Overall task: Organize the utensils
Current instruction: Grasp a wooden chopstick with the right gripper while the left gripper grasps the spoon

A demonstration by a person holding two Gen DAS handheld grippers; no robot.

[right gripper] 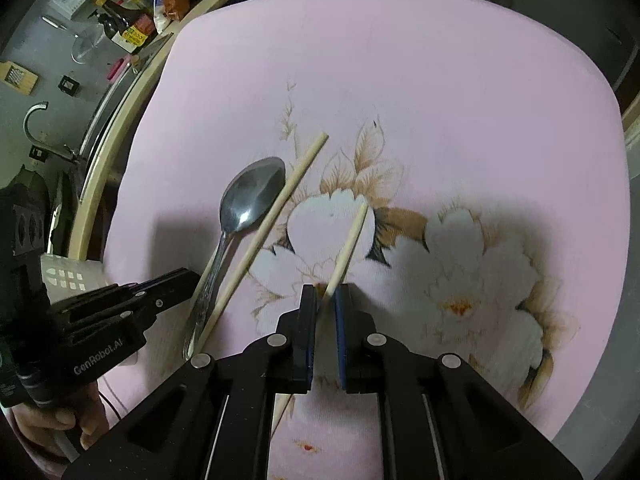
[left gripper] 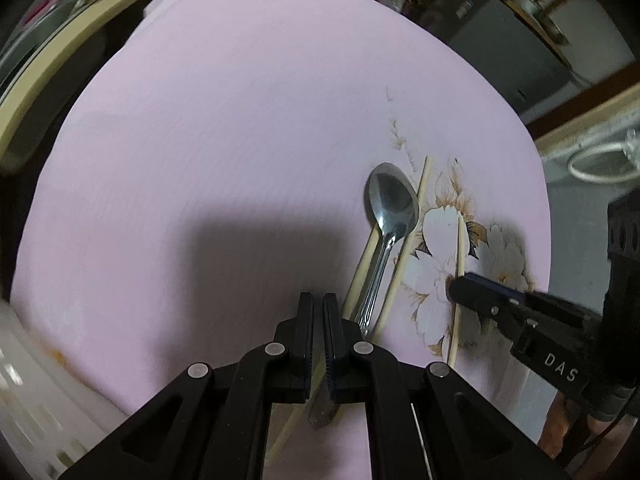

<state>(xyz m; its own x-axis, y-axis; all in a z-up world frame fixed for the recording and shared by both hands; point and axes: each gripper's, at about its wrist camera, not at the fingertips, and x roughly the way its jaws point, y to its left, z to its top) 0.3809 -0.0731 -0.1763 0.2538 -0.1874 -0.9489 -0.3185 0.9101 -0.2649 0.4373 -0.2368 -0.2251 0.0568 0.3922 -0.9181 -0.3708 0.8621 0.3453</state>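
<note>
Pink cloth [right gripper: 440, 80] covers the worktop. Right fingers [right gripper: 325, 304] grasp a chopstick [right gripper: 350, 242]; left fingers [left gripper: 318, 312] are clenched around nothing visible. Lift it level, away from the spoon [right gripper: 250, 196].

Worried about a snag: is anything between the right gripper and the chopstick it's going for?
Nothing visible. The right gripper has that chopstick between its fingers; the spoon and another chopstick lie apart to the left.

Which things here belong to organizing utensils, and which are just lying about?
Job things:
spoon
chopstick beside the spoon
chopstick in the right gripper
right gripper
left gripper

Lying about:
sauce bottle
white slotted basket
tablecloth
</note>
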